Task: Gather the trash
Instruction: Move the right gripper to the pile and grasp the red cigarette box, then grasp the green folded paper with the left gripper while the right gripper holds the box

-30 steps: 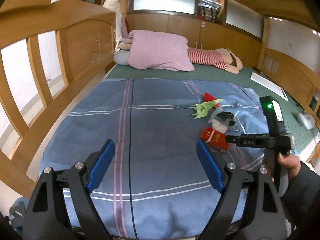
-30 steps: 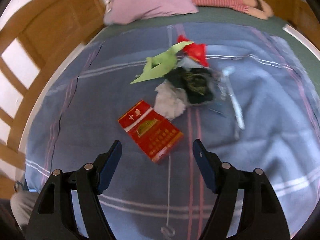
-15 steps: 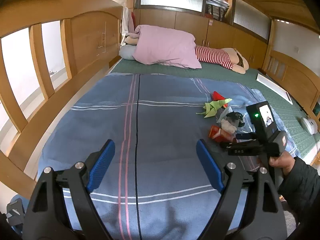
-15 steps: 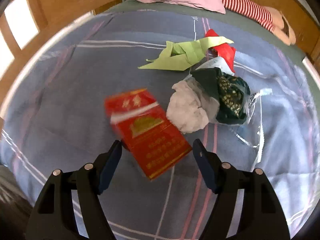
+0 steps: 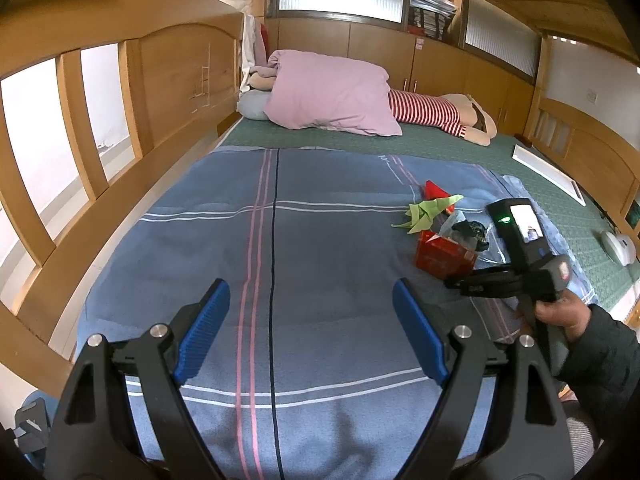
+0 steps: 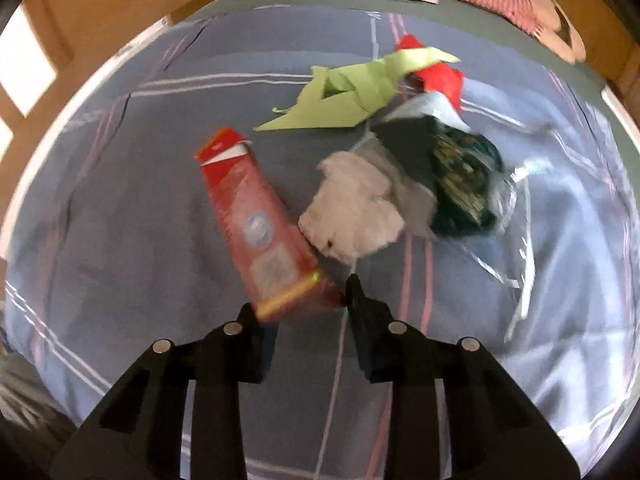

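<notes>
A red cigarette pack [image 6: 256, 208] stands tilted on its edge on the blue plaid blanket [image 6: 120, 240]. My right gripper [image 6: 304, 300] points down at it, its jaws closing with the pack's near end pinched between them. Just beyond lie a crumpled white tissue [image 6: 356, 212], a dark green wrapper [image 6: 460, 176], a folded green paper [image 6: 352, 96], a red wrapper [image 6: 436, 76] and clear plastic film [image 6: 520, 248]. My left gripper [image 5: 308, 292] hovers open over bare blanket, well left of the pack [image 5: 440, 256]. A hand [image 5: 560, 312] holds the right gripper.
A pink pillow [image 5: 328, 92] and a striped stuffed doll [image 5: 428, 110] lie at the head of the bed. A wooden slatted rail [image 5: 120, 152] runs along the left side. A white device [image 5: 620, 246] and a flat white panel [image 5: 548, 172] rest on the green mat at right.
My right gripper came down closer to the trash and its jaws narrowed around the red pack, which went from lying flat to standing on edge. The left gripper stayed put.
</notes>
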Action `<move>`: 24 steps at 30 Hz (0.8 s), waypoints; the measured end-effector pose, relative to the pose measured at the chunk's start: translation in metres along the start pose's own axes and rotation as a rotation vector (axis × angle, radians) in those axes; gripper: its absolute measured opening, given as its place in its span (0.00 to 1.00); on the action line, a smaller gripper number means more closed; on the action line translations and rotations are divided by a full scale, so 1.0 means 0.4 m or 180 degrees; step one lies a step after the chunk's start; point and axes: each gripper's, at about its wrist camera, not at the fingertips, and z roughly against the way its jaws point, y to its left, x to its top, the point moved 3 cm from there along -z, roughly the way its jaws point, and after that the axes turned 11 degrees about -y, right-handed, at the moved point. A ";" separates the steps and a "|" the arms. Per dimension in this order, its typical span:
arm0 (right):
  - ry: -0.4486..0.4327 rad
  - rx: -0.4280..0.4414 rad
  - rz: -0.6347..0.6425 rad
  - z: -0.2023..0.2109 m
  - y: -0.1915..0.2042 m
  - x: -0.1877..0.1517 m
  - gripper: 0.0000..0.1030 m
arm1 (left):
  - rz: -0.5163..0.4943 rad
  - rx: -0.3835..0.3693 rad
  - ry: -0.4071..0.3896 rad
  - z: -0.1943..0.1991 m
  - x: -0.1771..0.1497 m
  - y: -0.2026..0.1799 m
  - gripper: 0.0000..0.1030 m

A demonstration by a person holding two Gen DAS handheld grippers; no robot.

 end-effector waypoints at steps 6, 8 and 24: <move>-0.0160 0.0206 -0.0484 0.109 -0.039 -0.041 0.27 | -0.0092 -0.0110 0.0041 -0.028 -0.003 -0.033 0.81; -0.0263 0.0289 -0.0704 0.157 -0.051 -0.064 0.25 | -0.0158 -0.0211 0.0096 -0.057 -0.008 -0.060 0.81; -0.0728 0.0502 -0.1398 0.307 -0.134 -0.175 0.23 | -0.0536 -0.0940 0.0222 -0.394 0.021 -0.305 0.81</move>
